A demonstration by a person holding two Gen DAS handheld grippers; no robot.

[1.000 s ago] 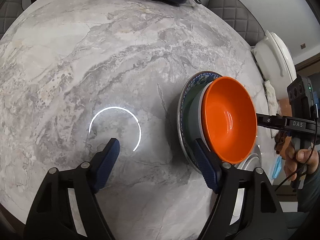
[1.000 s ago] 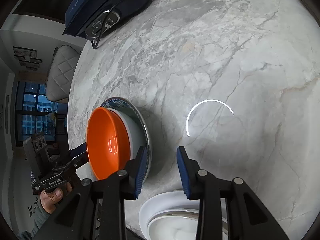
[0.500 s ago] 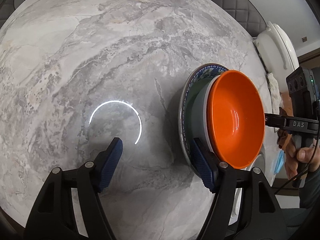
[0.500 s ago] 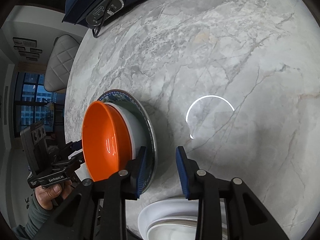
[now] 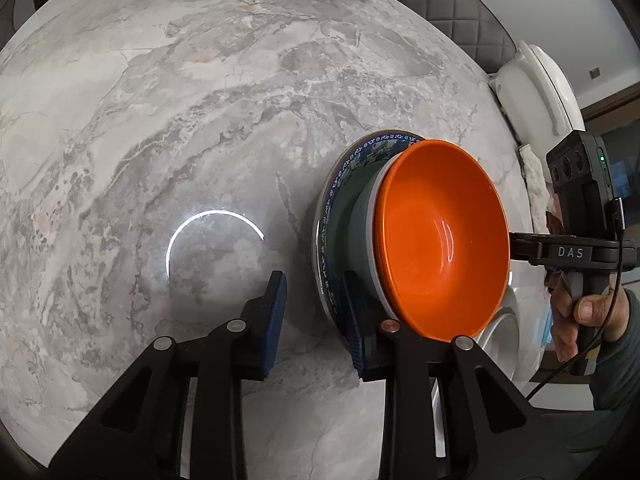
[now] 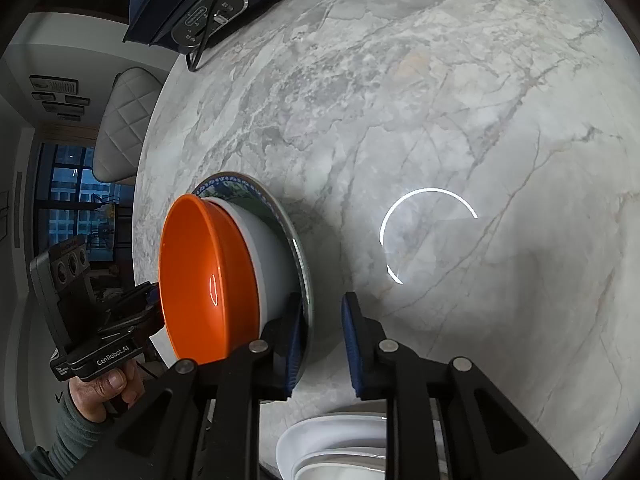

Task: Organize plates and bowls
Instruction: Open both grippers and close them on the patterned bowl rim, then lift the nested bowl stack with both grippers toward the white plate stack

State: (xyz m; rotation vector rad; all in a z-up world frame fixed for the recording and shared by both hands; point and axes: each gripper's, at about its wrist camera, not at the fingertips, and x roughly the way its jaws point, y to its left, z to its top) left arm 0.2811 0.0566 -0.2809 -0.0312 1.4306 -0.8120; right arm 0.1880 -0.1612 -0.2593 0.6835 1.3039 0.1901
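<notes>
As you hold the left gripper: its jaws are closing, one on each side of the plate's near rim, with a gap at the outer pad, so not pinching it.
Your left hand: wrapped round that gripper's handle, seen from the right wrist camera.
Surface: grey marble, with a ring of reflected light beside the left jaws.
Plate: blue patterned rim, lying flat on the surface between your two grippers.
White bowl: standing in the plate.
Orange bowl: nested in the white bowl, on top of the stack.
Right gripper: jaws closing astride the opposite rim of the plate, the outer pad clear of it, so not pinching either.
Your right hand: on the handle, beyond the orange bowl.
White dishes: at the near edge, just under the right gripper.
Dark blue device: at the far edge, cable attached.
</notes>
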